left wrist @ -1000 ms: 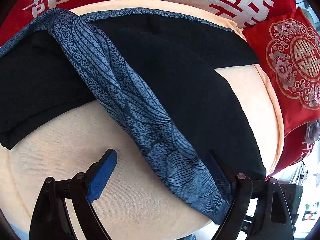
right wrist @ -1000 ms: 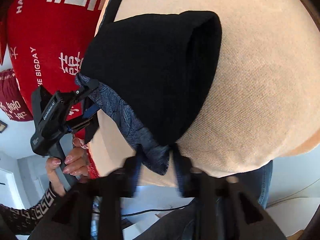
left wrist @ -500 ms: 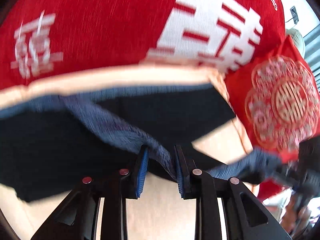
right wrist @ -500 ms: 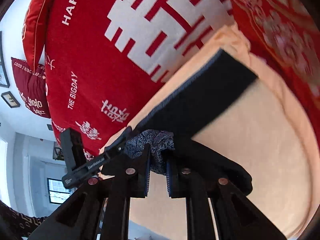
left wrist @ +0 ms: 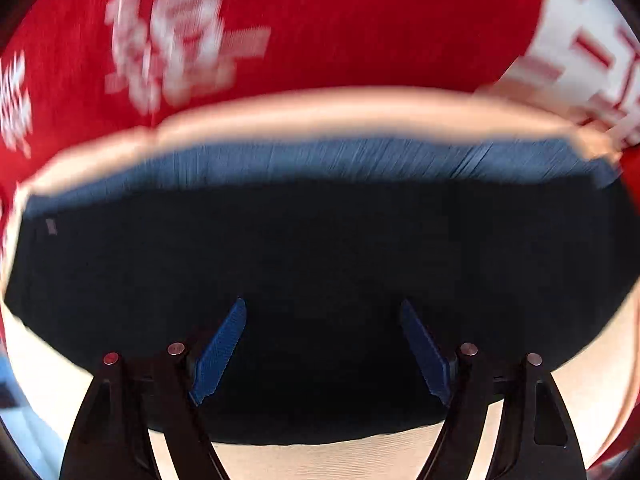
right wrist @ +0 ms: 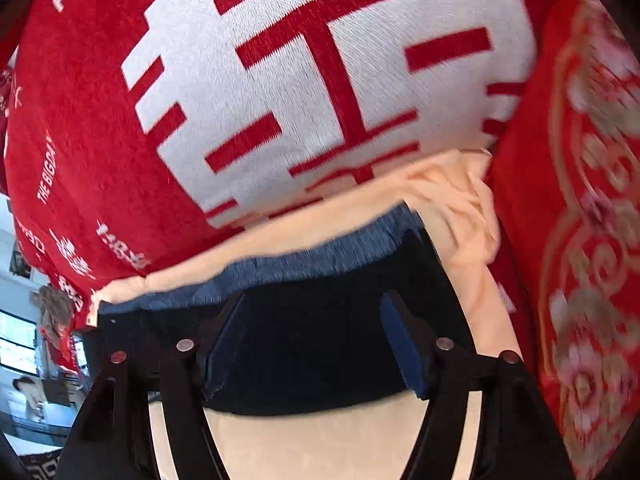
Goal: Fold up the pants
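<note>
The pants (left wrist: 320,248) lie folded as a flat black slab on a peach seat cushion (left wrist: 328,456). A blue patterned band (left wrist: 320,156) runs along their far edge. My left gripper (left wrist: 322,302) hovers over the near half of the pants, its jaws opening with no cloth pinched between the blue pads (left wrist: 218,354). In the right wrist view the same pants (right wrist: 320,360) and blue band (right wrist: 320,256) appear. My right gripper (right wrist: 312,298) stands over them near their right end, jaws opening, gripping nothing.
A big red cushion with white characters (right wrist: 280,80) rises right behind the pants, also the red cushion (left wrist: 320,20) in the left wrist view. A red embroidered cushion (right wrist: 580,240) closes off the right side. Rumpled peach cover (right wrist: 460,208) sits at the back corner.
Half a second ago both grippers were shut on the blue patterned cloth. Both have let go and spread, and the cloth now lies flat with its blue band along the far edge.
</note>
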A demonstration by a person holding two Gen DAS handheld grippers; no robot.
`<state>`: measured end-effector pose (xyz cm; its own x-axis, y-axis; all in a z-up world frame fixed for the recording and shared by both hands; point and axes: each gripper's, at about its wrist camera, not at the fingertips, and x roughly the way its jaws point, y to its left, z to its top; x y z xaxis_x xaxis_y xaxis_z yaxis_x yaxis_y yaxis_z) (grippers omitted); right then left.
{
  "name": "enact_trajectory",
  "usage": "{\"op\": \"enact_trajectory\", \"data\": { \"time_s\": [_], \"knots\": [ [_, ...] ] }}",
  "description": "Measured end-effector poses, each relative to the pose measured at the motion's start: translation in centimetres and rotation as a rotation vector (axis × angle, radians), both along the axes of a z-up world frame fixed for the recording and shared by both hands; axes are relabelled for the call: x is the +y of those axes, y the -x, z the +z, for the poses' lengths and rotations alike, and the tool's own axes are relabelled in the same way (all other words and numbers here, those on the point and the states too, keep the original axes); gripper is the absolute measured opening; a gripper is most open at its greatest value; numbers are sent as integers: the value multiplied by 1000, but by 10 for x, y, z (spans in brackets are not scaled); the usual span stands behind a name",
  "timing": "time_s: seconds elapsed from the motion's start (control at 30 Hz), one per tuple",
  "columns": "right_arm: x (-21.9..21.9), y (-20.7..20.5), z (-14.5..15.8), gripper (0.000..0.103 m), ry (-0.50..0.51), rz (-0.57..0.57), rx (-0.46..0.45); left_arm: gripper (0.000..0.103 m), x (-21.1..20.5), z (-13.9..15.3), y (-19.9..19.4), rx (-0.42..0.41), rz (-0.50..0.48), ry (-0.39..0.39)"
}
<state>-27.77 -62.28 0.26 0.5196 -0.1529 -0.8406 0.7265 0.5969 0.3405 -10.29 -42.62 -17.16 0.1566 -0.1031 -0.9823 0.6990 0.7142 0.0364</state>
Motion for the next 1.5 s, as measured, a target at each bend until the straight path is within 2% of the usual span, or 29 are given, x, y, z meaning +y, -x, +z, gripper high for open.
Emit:
{"op": "enact_trajectory", "data": {
  "time_s": [0.03,0.1,0.17,0.2,0.23,0.27,0.33,0.43,0.47,0.53,0.57,0.6,0.63,0.67,0.7,0.77,0.9,1.0,1.03,1.07,1.1,1.13,1.17,1.23,1.3,1.37,1.43,1.5],
  "knots": [
    [4,14,-4,72,-4,-21,19,85,5,3,0,-20,18,43],
    [8,37,-22,63,-50,-97,61,85,3,3,1,-29,12,32],
    [-2,54,-49,43,-133,-191,94,85,-1,2,0,-31,22,25],
    [-8,60,-58,40,-171,-232,83,85,-3,1,-1,-30,23,24],
    [-15,66,-67,30,-205,-276,45,85,-5,1,-2,-30,19,24],
    [-21,65,-71,15,-213,-292,33,85,-6,1,-2,-31,13,24],
    [-23,56,-64,10,-187,-272,14,86,-7,1,-3,-33,2,24],
    [-11,42,-33,9,-30,-184,9,86,-10,3,-5,-22,-2,-2],
    [-11,44,-37,10,-35,-200,46,86,-13,5,-6,-27,-5,-8],
    [-17,54,-60,12,-134,-247,127,86,-15,8,-4,-45,-9,-36],
    [-17,61,-68,23,-172,-270,157,86,-18,11,-5,-46,-11,-45],
    [-12,65,-63,28,-147,-280,172,86,-21,17,-8,-52,-13,-42],
    [-9,64,-55,38,-98,-276,187,86,-23,24,-11,-68,-16,-28],
    [-3,62,-42,40,-27,-262,178,86,-25,31,-14,-88,-18,-11],
    [3,58,-29,40,23,-238,130,86,-28,37,-18,-103,-18,3],
    [6,38,-20,40,28,-143,41,86,-38,41,-29,-117,-9,18],
    [2,-38,-49,40,-67,53,3,86,-74,22,-38,-96,-5,6],
    [1,-78,-83,39,-40,126,94,86,-91,-1,-34,-101,16,-9],
    [0,-81,-87,33,-9,132,109,86,-92,-3,-35,-119,31,11],
    [-3,-78,-86,33,34,133,109,87,-92,-3,-39,-118,39,31],
    [-8,-72,-83,33,77,111,143,96,-91,-4,-45,-106,45,30],
    [-19,-60,-80,33,114,55,184,97,-87,-4,-52,-98,57,26],
    [-29,-45,-78,33,104,3,192,97,-80,-2,-60,-96,72,22],
    [-45,-13,-70,37,-8,-78,110,97,-64,5,-73,-109,102,-20],
    [-46,19,-60,41,-105,-110,23,97,-45,15,-77,-122,104,-45],
    [-27,48,-59,48,-179,-135,-36,97,-22,26,-73,-146,93,-66],
    [-14,68,-65,48,-234,-193,-63,97,-1,29,-68,-168,95,-98],
    [-9,76,-82,48,-275,-277,-67,97,18,19,-68,-150,120,-138]
  ]
}}
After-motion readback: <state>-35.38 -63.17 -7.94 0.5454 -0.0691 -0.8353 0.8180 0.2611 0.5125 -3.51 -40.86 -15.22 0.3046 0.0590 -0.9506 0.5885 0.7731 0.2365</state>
